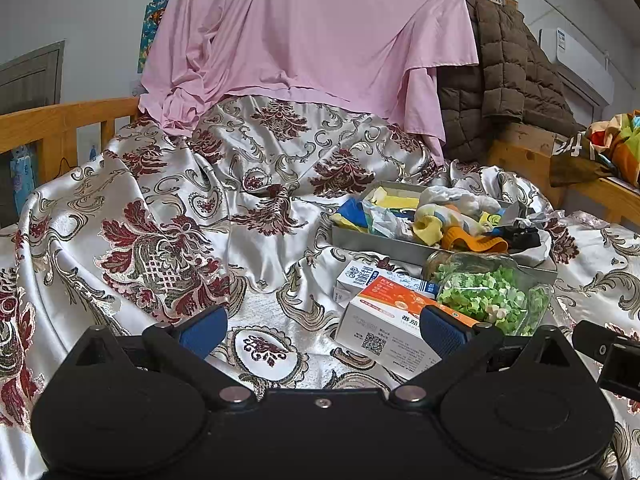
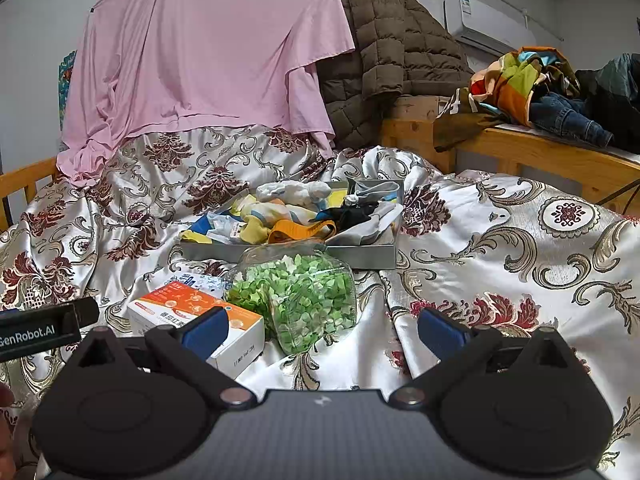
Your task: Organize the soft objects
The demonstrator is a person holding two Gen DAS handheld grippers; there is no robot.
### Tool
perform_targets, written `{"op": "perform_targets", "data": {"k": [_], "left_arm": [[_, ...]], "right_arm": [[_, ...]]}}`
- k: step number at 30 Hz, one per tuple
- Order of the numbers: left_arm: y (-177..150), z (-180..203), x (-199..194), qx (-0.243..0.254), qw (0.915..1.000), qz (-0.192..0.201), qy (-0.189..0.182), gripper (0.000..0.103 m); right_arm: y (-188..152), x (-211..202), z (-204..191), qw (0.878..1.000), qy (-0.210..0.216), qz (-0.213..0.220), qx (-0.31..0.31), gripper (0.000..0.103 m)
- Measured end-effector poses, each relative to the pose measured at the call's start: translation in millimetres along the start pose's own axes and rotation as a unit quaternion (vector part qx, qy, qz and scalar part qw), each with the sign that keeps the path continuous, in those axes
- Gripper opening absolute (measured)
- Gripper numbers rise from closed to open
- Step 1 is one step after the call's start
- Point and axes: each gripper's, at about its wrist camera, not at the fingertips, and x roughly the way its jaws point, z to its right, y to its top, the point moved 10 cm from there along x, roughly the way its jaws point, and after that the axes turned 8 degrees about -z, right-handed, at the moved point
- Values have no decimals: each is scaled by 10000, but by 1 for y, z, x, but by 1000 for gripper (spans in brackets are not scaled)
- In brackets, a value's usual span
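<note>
A grey tray (image 1: 376, 242) (image 2: 360, 252) sits on the patterned bedspread and holds a heap of soft things: rolled socks (image 2: 294, 192), yellow cloth (image 1: 426, 226), an orange band (image 2: 302, 230) and black fabric (image 2: 350, 212). In front of it lies a clear jar of green paper bits (image 1: 490, 294) (image 2: 296, 300), beside an orange-and-white box (image 1: 394, 328) (image 2: 196, 312) and a blue-and-white box (image 1: 360, 278). My left gripper (image 1: 322, 330) is open, low over the bedspread left of the boxes. My right gripper (image 2: 322, 330) is open too, just before the jar. Neither holds anything.
A pink sheet (image 1: 312, 36) hangs over the back. A brown quilted jacket (image 2: 384, 52) drapes beside it. Wooden bed rails (image 1: 60, 120) run at left, and a wooden ledge (image 2: 540, 148) at right carries piled clothes (image 2: 528, 80). Crumpled satin bedspread (image 2: 520, 248) stretches to the right.
</note>
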Motion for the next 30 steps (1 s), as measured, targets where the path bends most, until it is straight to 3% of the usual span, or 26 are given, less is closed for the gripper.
{"op": "perform_targets", "data": {"k": [30], "left_arm": [[-2,0,2,6,10000,-29,4,102]], "right_arm": [[0,0,1,10000,0,-6,3,103]]}}
